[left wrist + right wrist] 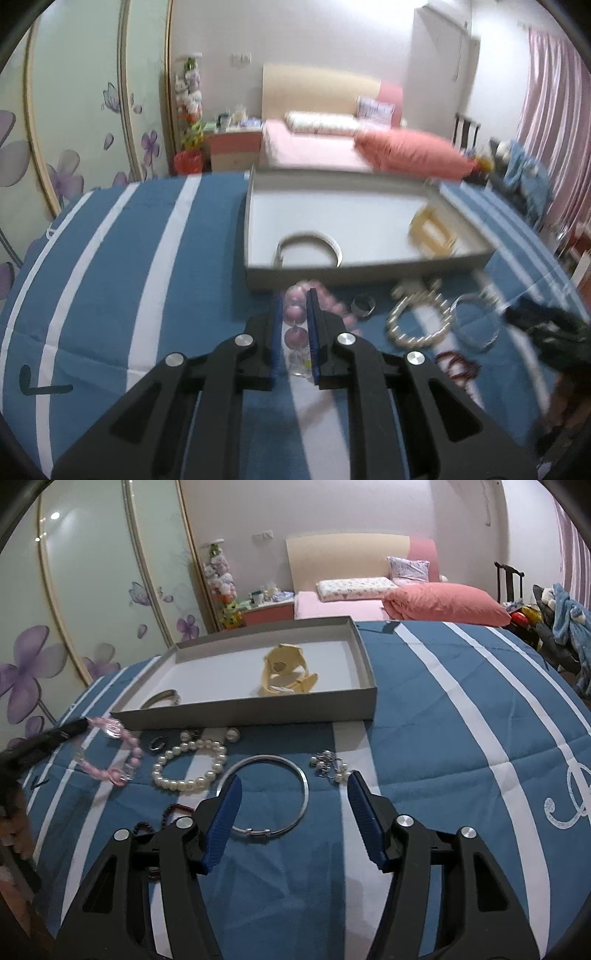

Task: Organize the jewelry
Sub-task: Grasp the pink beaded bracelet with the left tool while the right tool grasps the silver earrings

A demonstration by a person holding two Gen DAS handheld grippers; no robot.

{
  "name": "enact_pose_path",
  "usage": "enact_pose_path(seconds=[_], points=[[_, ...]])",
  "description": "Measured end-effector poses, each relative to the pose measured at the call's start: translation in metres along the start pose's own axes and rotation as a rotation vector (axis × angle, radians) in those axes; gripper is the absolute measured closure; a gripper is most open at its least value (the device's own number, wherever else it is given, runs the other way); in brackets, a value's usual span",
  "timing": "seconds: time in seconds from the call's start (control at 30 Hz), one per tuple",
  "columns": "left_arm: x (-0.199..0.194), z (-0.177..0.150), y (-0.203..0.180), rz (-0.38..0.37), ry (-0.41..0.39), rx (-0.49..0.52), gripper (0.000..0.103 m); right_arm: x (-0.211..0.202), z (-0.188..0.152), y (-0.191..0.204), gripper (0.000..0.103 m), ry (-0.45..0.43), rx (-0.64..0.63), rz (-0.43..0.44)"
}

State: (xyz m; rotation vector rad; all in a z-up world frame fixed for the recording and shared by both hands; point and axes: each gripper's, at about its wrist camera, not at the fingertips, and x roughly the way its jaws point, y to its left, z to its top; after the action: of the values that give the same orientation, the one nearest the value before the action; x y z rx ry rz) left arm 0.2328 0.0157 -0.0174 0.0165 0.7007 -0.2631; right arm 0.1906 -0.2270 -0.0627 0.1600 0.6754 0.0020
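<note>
My left gripper (295,332) has its jaws clenched on the pink bead bracelet (295,317), just near of the grey tray (369,273). I want it clear over the rim before releasing. My right gripper (293,812) hangs released over the silver bangle (271,797).

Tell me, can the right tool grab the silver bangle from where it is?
Probably yes. The right tool stands open with its tips over the silver bangle, which lies flat on the striped bedspread. Nothing covers it; the pearl bracelet lies apart, off to one side.
</note>
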Motion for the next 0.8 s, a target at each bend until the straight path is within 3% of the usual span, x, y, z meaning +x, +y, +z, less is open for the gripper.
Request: enact_pose_path(seconds=[0.13, 0.47, 0.63, 0.8], points=[[-0.022, 0.006, -0.002, -0.042, -0.071, -0.018, 0.09, 0.009, 0.003, -0.006, 0.056, 0.036, 0.011, -0.034], [-0.031, 0.007, -0.008, -0.069, -0.099, -0.016, 0.09, 0.042, 0.017, -0.011, 0.064, 0.131, -0.006, -0.086], [-0.03, 0.006, -0.01, -0.071, -0.097, -0.013, 0.09, 0.046, 0.02, -0.01, 0.089, 0.141, -0.027, -0.105], [-0.03, 0.003, -0.007, -0.071, -0.096, -0.023, 0.089, 0.042, 0.02, -0.016, 0.091, 0.132, -0.004, -0.074]])
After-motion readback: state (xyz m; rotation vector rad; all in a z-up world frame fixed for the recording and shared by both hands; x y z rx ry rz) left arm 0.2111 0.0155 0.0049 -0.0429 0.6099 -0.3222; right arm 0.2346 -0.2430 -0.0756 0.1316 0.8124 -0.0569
